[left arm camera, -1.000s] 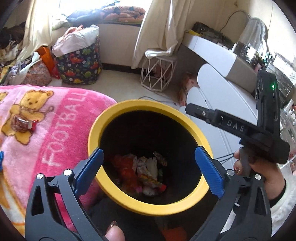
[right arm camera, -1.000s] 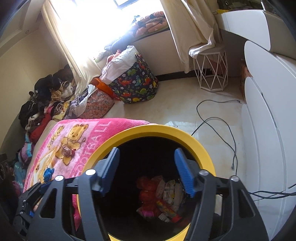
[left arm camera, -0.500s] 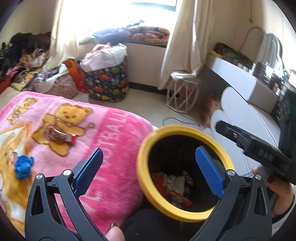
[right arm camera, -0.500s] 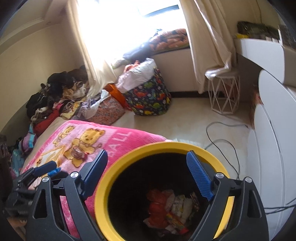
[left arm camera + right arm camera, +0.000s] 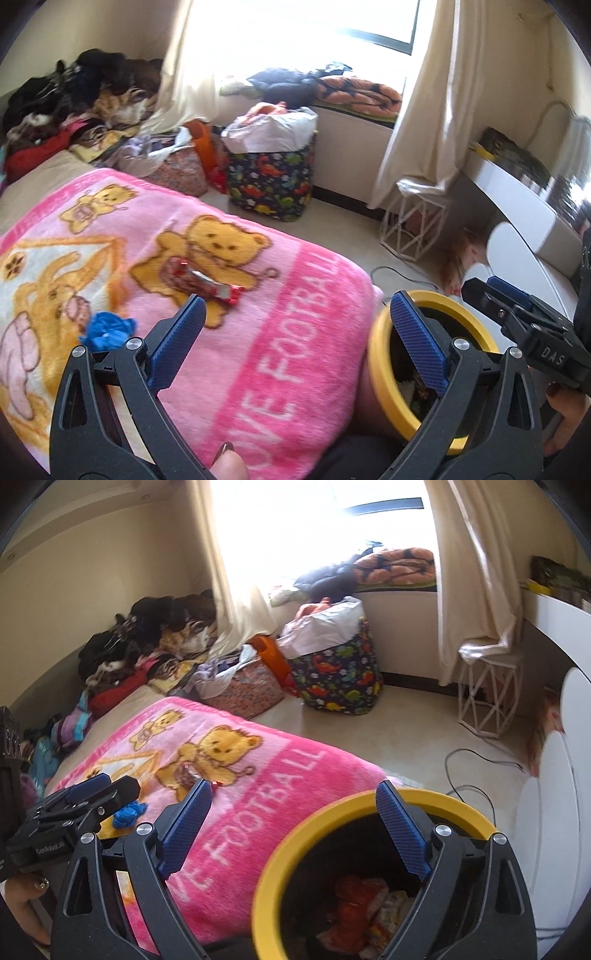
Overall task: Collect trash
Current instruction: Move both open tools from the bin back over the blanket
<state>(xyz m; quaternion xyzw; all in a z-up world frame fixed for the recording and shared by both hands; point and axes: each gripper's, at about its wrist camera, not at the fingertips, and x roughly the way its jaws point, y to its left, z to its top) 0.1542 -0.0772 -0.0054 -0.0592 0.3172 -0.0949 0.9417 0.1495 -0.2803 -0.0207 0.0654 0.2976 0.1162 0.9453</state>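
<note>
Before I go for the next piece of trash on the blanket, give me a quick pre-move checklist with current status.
1. Left claw open, empty: ok.
2. Right claw open, nothing held; its jaws have just been opening: ok.
3. Red wrapper lies exposed on pink blanket: ok.
4. Blue crumpled scrap beside it, unobstructed: ok.
5. Yellow-rimmed bin upright beside the blanket, room inside: ok.
6. More trash hidden in blanket folds: cannot tell.

2 grippers [image 5: 295, 325] [image 5: 291, 808], 1 yellow-rimmed bin [image 5: 332, 812], 1 red wrapper [image 5: 207, 282], 1 blue scrap [image 5: 107, 330], 1 pink blanket [image 5: 288, 295]
</note>
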